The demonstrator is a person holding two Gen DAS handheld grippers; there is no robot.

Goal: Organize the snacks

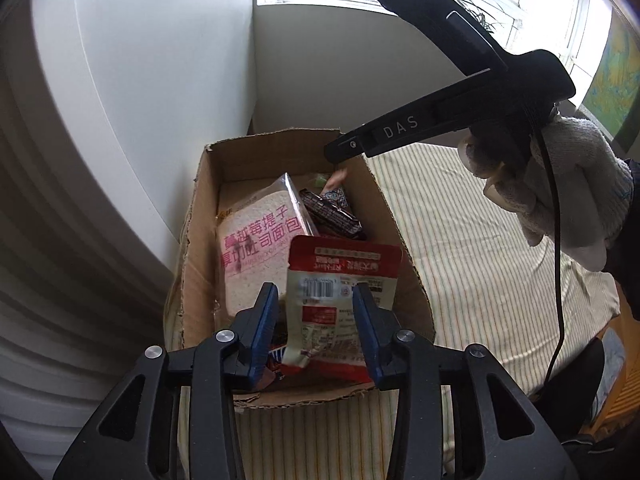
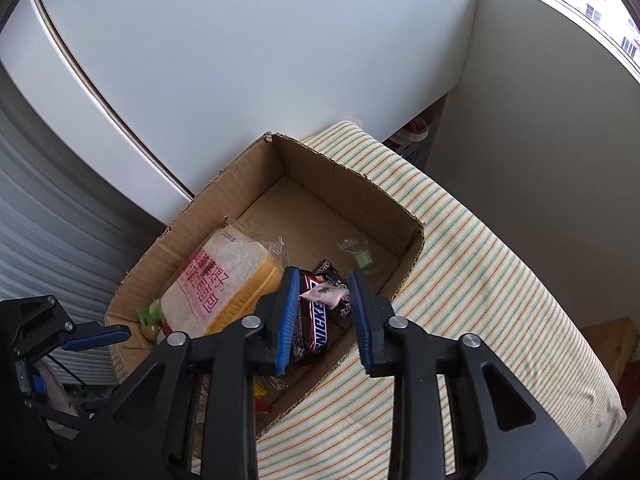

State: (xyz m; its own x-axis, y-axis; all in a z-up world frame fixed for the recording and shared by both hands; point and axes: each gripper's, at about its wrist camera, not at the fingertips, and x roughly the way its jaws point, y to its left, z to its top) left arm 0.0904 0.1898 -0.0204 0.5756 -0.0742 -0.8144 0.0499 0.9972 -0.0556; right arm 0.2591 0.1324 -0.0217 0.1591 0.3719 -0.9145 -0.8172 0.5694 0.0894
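Drop-off step, both hands were over the open brown cardboard box (image 1: 208,216) on the striped cloth (image 1: 480,248). My left gripper (image 1: 316,292) had its jaws parted, the red-and-white foil snack pouch (image 1: 340,276) loose between them, not pinched. My right gripper (image 2: 325,282) was released too; a small pink wrapped candy (image 2: 326,294) sat over the brown Snickers bar (image 2: 316,320). Bread bag (image 2: 224,280) lay at 10 o'clock. Next: lift clear, fetch remaining snacks.

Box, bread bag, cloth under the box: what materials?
Box: brown corrugated cardboard, matte; fluting shows along the ragged cut rim. Bread bag: thin clear plastic, glossy and crinkled, with pink print. Cloth: striped woven fabric, matte, probably cotton.
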